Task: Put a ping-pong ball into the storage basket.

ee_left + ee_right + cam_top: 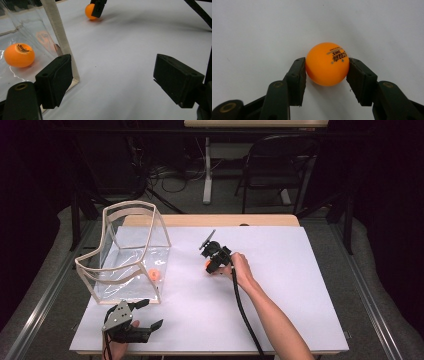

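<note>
The right gripper (327, 72) is closed on an orange ball (327, 63), one pad pressing on each side at about the ball's widest line, with the ball resting on the white table (262, 30) straight ahead of the jaws. In the high view the same gripper (210, 265) sits out on the open sheet with the ball (207, 265) at its tip.

The ball looks like a table-tennis ball: very light, hollow, stiff but thin-walled, smooth and round. I judge it will squirt out if the pads sit off centre, and dent if squeezed hard, so the present hold across the middle, kept gentle, seems the right one (the printed mark faces up, clear of the pads).

The left gripper (120, 85) stands wide open and holds nothing; its left jaw is just beside the corner post of a clear bin (60, 37).

Count: two balls. The held one lies far ahead of the left gripper's jaws; the second ball (19, 55) lies inside the bin, just past the left jaw behind the clear wall. One bin, two grippers.
</note>
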A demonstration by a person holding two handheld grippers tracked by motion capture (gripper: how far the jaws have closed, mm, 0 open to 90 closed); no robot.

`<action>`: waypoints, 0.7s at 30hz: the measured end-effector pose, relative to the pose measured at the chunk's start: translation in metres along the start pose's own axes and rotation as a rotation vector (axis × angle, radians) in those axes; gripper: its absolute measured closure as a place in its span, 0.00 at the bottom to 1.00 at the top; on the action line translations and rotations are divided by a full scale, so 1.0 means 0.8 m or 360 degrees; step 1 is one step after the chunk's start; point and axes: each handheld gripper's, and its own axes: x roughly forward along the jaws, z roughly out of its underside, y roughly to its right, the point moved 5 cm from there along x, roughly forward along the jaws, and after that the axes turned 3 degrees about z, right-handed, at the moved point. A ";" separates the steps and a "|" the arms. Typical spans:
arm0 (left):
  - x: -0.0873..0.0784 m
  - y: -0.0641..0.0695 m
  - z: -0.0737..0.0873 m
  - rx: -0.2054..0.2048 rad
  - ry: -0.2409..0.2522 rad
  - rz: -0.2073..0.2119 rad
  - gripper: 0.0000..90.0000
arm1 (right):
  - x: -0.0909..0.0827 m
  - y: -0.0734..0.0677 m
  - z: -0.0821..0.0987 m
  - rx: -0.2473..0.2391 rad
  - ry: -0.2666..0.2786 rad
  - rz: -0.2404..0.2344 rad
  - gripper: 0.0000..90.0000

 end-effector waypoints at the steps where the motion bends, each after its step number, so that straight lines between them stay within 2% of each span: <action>1: 0.000 0.000 0.000 0.0001 0.0001 -0.0001 0.18 | -0.002 0.000 -0.001 0.0006 0.0000 -0.0001 0.56; 21: -0.001 0.000 0.000 0.0003 0.0004 0.0002 0.18 | -0.029 0.002 -0.009 -0.0027 -0.0006 0.0028 0.56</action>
